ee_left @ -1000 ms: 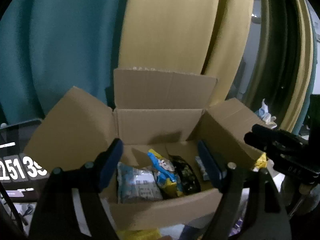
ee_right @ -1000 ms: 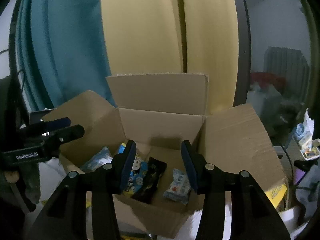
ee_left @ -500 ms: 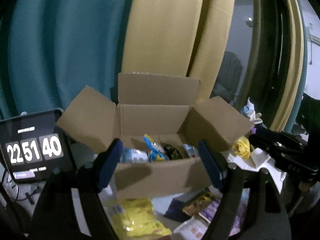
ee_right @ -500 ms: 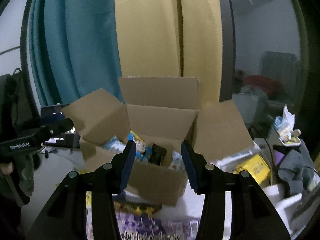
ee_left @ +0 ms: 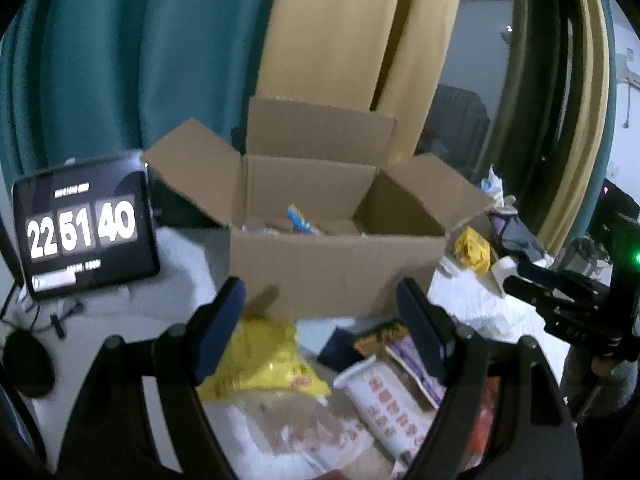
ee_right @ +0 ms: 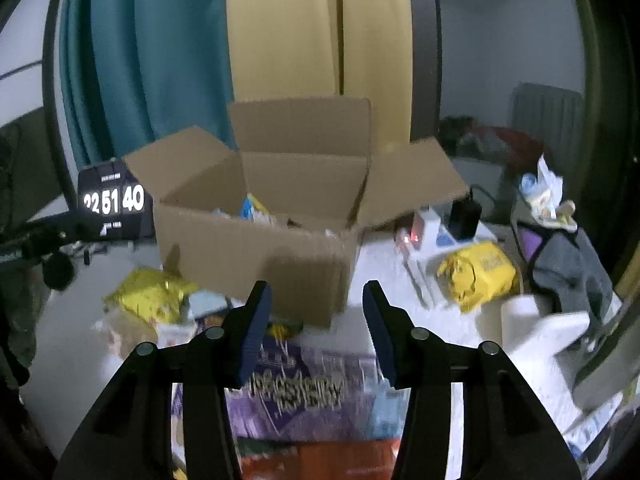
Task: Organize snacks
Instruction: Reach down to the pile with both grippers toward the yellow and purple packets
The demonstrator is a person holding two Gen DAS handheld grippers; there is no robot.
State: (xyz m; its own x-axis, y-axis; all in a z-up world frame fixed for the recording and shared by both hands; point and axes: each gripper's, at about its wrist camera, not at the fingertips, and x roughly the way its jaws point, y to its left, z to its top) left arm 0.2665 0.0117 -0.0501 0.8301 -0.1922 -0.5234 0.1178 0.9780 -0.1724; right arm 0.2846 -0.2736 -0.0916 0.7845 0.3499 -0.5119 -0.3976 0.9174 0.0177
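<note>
Cardboard box (ee_left: 336, 268) sits upright on the white surface (ee_left: 180, 280), all flaps folded outward, long axis running left-right across both views, open top facing up. A blue-and-yellow snack packet (ee_left: 298, 220) pokes up inside the box near its back wall; other packets inside the box are too blurred to tell. Loose snacks lie in front of the box: yellow bag (ee_left: 264, 356) at its front left corner, white packet with red print (ee_left: 390, 404) front right of it, long axis running away from the box, purple packet (ee_right: 296, 392) directly in front. Left gripper (ee_left: 320, 328) hovers in front of the box above the yellow bag, fingers (ee_left: 218, 328) spread wide, nothing between them, no contact with any snack. Right gripper (ee_right: 316, 320) hangs in front of the box over the purple packet, jaws opening, nothing clamped between its fingers (ee_right: 254, 324). Clock display (ee_left: 84, 228) stands left of the box. Crumpled yellow wrapper (ee_right: 476, 272) lies right of the box.
</note>
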